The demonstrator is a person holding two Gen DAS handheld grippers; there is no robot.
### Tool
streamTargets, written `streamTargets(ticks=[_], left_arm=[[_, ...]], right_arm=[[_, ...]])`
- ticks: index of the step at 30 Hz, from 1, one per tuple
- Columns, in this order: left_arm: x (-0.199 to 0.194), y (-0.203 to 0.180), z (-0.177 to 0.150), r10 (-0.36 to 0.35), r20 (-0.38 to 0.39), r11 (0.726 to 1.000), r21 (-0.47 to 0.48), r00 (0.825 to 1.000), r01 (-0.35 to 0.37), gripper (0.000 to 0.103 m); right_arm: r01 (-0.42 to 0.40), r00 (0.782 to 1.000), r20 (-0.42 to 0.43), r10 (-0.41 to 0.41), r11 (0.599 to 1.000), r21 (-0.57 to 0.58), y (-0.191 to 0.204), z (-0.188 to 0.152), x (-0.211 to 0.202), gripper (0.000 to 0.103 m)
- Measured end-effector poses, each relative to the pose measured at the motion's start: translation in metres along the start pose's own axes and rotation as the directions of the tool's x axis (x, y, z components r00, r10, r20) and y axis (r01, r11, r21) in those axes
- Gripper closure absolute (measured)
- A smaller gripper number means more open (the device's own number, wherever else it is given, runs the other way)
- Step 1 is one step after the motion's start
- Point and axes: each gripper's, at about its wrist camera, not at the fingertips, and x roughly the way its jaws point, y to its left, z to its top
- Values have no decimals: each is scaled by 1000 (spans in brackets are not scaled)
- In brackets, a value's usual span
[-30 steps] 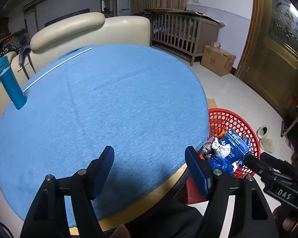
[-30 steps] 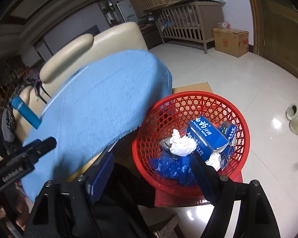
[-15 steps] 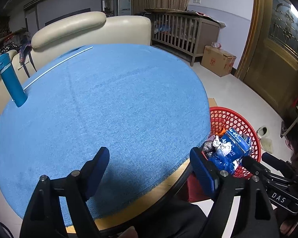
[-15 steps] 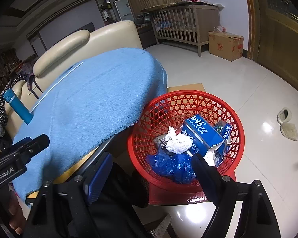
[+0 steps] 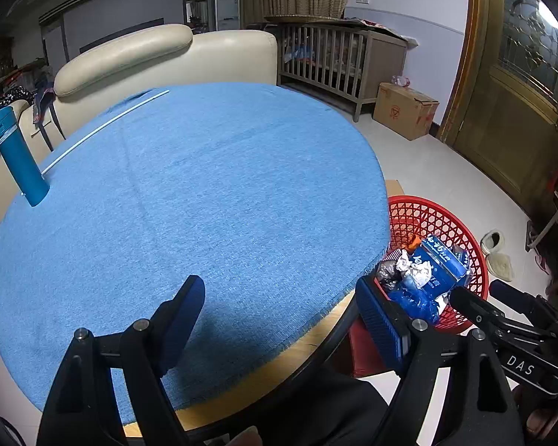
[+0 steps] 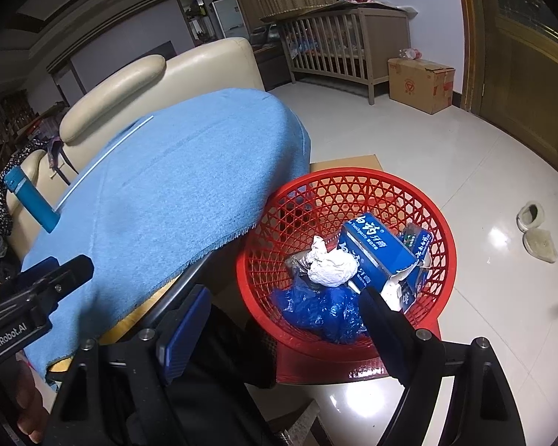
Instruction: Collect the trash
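Both sets of fingers, left [image 5: 279,304] and right [image 6: 279,316], are hanging wide apart, gripping nothing. Trash [image 6: 331,265] is lying in the basket [image 6: 442,230] just ahead of the right fingers; the worktop [image 5: 204,193] looks cleared, so I'd be withdrawing gently.

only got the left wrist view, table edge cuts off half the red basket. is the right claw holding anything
Observer: No. The right claw is open and empty, hovering over the near side of the red basket.
Operator: whats in the part of the basket i cant see
Observer: A blue plastic bag lies bunched against the near wall. A crumpled white paper ball sits on top of it, right beside the toothpaste box.
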Motion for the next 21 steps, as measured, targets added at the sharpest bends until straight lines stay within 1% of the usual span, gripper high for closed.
streamTargets(ticks=[11,16,21], left_arm=[[-2,-2,-1,-12,6,1000,19,1000,12,19],[-3,-1,-1,-56,6,998,16,998,56,19],[-3,-2,-2,-66,7,998,18,998,66,19]], right_arm=[[8,1000,4,-8,1000,6,-2,1,0,19],[19,1000,1,-19,1000,10,-4,0,1,19],[26,1000,-1,-26,1000,13,-5,0,1,19]])
